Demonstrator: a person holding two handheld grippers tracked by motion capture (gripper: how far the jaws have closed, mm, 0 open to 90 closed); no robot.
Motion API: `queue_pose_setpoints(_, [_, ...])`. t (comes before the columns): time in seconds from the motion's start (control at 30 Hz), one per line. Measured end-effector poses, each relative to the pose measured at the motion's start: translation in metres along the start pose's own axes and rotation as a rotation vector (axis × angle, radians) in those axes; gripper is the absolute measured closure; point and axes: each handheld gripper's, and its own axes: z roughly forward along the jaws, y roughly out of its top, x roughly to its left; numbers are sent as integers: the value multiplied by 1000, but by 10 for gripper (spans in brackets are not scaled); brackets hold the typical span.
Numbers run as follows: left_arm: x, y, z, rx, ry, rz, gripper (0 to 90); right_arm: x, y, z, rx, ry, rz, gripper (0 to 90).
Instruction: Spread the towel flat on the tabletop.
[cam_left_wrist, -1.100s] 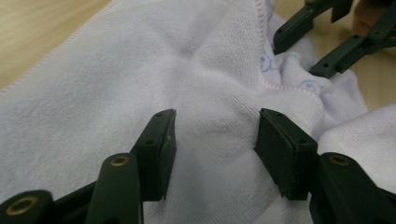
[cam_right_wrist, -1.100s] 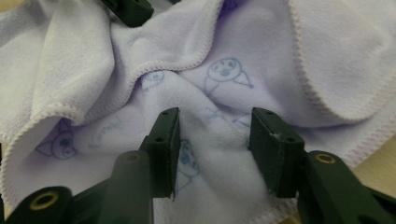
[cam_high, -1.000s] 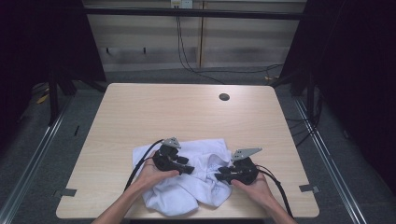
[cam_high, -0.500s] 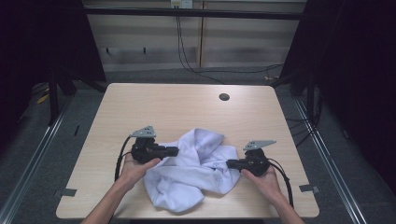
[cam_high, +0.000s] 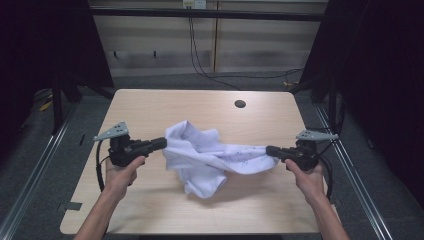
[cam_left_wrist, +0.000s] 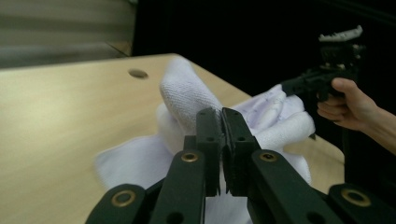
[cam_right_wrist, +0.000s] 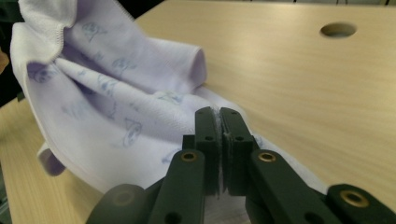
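While left claw (cam_high: 161, 144) and right claw (cam_high: 270, 150) clench towel (cam_high: 210, 157) edges, table (cam_high: 150, 107) beyond lies bare.

Pale wooden table (cam_high: 150, 110) with round hole (cam_high: 240, 104), dark curtains (cam_high: 380, 75) either side, grey floor (cam_high: 30, 165), cables (cam_high: 200, 55) behind

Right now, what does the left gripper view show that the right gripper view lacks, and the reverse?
Left gripper view alone: the person's right hand holding the right tool at the far end of the white terry cloth. Right gripper view alone: faint blue printed figures on that cloth. Both: a black tool pinching the cloth, the pale wooden table and its round hole.
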Motion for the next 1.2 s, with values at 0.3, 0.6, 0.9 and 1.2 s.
queue_pose_setpoints(0.3, [3,32,-16,-104,68,12,869,10,57,-17,-127,-4,-46,869])
queue_pose_setpoints(0.6, [30,79,-5,-134,211,22,869,-3,125,2,-144,19,9,872])
queue_pose_setpoints(0.9, [7,139,-17,-214,212,158,870,-1,200,1,-235,-61,-38,873])
queue_pose_setpoints(1.2, [-20,56,-3,-12,80,152,867,-3,121,-6,-144,-34,-34,876])
